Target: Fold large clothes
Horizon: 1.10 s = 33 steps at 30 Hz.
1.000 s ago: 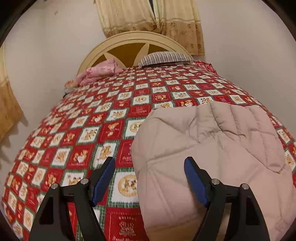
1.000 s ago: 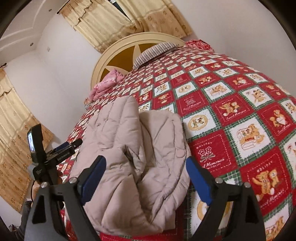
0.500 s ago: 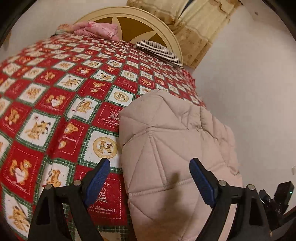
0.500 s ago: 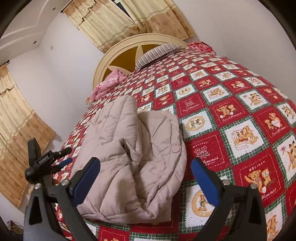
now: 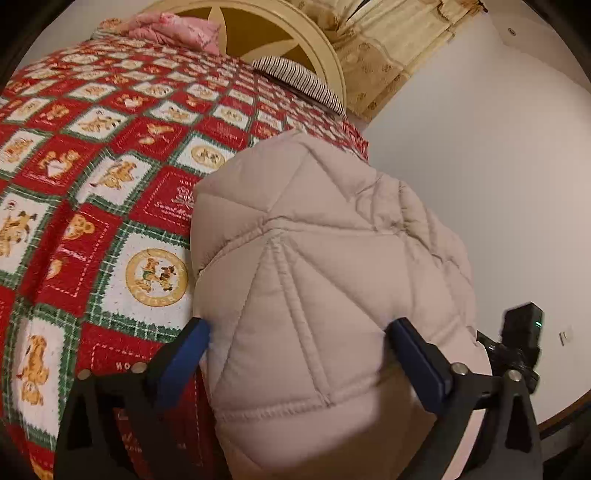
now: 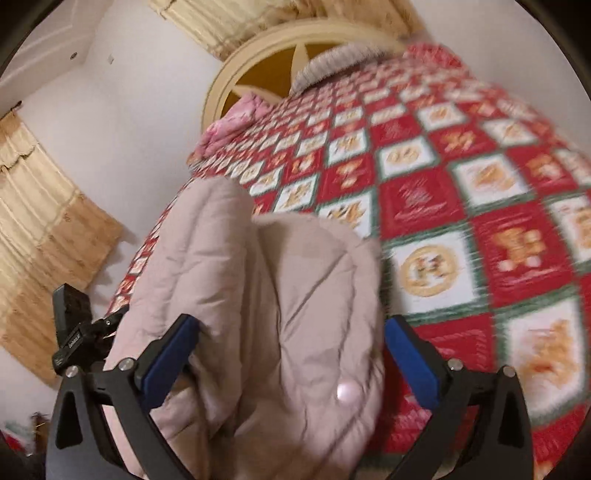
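A beige quilted puffer jacket (image 5: 332,266) lies folded in a thick bundle on the near edge of a bed with a red Christmas quilt (image 5: 92,155). My left gripper (image 5: 299,350) is open, with its blue fingers on either side of the jacket's near end. The jacket also shows in the right wrist view (image 6: 258,302), bunched in layers, with a snap button near its hem. My right gripper (image 6: 288,354) is open and straddles the bundle's other end. Neither gripper is closed on the fabric.
A cream round headboard (image 5: 280,40), a striped pillow (image 5: 299,79) and pink bedding (image 5: 173,29) are at the bed's far end. The quilt (image 6: 461,184) spreads beside the jacket. White walls and tan curtains (image 6: 48,236) surround the bed. The other gripper's black body (image 5: 521,332) shows at the edge.
Both grippers have moved forward and down onto the jacket, so its ends now sit between their open fingers. The right wrist view is blurred from motion.
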Each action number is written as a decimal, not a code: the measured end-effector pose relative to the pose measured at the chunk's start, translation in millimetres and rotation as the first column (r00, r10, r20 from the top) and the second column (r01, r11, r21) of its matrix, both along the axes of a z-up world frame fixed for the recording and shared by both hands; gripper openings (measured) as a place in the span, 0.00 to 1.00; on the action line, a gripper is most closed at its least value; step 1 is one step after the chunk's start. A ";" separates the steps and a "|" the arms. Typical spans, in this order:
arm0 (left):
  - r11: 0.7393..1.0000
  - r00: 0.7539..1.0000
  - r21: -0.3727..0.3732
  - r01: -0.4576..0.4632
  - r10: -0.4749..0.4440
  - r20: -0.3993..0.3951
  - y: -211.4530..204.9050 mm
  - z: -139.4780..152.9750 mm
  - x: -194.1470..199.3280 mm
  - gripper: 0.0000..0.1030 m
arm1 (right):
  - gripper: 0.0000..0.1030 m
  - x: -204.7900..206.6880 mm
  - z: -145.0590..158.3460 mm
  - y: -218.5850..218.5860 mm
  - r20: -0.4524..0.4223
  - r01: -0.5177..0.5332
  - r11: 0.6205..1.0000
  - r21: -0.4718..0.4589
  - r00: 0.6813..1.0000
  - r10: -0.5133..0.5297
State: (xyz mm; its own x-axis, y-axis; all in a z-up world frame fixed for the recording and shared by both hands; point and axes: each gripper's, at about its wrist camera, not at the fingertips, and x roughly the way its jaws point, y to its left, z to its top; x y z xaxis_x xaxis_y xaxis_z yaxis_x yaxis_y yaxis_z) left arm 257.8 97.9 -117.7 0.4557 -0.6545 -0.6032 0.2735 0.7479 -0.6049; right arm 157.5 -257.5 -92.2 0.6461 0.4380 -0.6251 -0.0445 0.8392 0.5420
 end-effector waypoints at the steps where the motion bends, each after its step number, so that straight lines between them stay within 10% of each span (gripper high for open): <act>1: 1.000 1.000 -0.018 0.010 -0.010 -0.015 1.7 -4.1 3.7 0.99 | 1.00 7.0 -5.8 0.9 -0.010 -0.017 1.000 0.015 1.000 0.017; 8: 0.972 0.991 -0.229 0.042 -0.069 -0.111 8.7 -41.2 13.7 0.99 | 1.00 43.9 -51.6 8.5 -0.098 -0.098 0.972 0.212 0.988 0.120; 15: 0.975 0.992 -0.197 0.104 -0.115 -0.050 -1.6 -34.6 2.0 0.99 | 1.00 42.0 -48.4 44.3 -0.120 -0.159 0.975 0.158 0.977 0.179; 21: 0.969 0.988 -0.196 0.149 -0.154 -0.013 4.8 -10.6 -24.1 0.93 | 0.65 -0.3 -46.1 63.5 -0.104 -0.124 0.952 0.279 0.982 0.158; 33: 0.889 0.928 -0.266 0.373 -0.357 0.106 -77.3 78.3 -78.2 0.94 | 0.47 -107.2 46.3 23.4 0.099 -0.027 0.954 0.298 0.995 -0.003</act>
State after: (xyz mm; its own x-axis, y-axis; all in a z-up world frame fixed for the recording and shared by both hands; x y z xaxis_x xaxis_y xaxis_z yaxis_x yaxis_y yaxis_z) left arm 179.6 20.6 -39.4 0.1782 -0.9176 -0.3554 0.5317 0.3937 -0.7499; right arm 50.3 -234.1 -45.9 0.6908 0.6031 -0.3988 -0.1188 0.6388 0.7602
